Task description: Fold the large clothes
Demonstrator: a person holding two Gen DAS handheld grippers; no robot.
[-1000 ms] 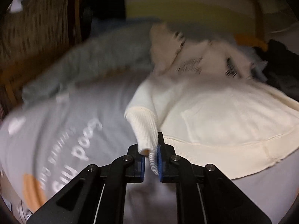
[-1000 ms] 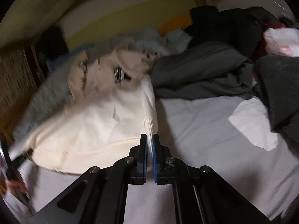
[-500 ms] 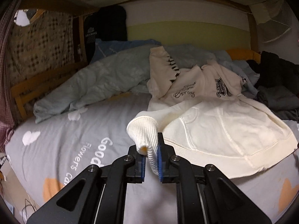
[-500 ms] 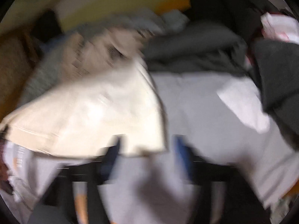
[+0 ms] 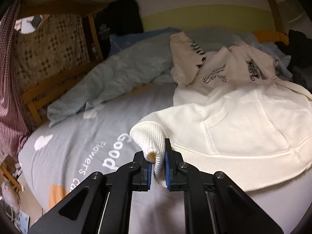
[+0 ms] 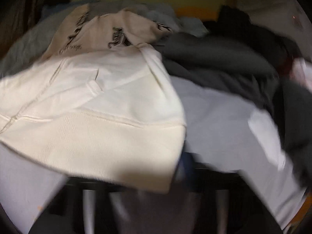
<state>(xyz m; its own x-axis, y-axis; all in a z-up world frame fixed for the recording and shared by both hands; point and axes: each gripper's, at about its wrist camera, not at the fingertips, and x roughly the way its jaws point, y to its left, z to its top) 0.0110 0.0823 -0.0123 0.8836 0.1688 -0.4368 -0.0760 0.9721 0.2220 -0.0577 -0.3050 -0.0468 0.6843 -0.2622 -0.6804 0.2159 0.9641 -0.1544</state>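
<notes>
My bed (image 5: 81,140) wears a grey sheet printed with white words, white blobs and an orange patch. A cream hoodie (image 5: 243,120) lies spread on it. Beyond that sits a beige printed top (image 5: 230,66). A pale blue duvet (image 5: 120,78) is bunched along the far side, and dark clothes (image 6: 224,62) are heaped beside the hoodie.

A wooden-framed bed (image 5: 58,85) fills the dim, warmly lit room, its grey printed sheet (image 5: 78,146) beneath a rumpled pale-blue duvet (image 5: 120,74). Checked fabric (image 5: 50,44) hangs behind, under a cream-and-yellow wall (image 5: 204,15).
</notes>
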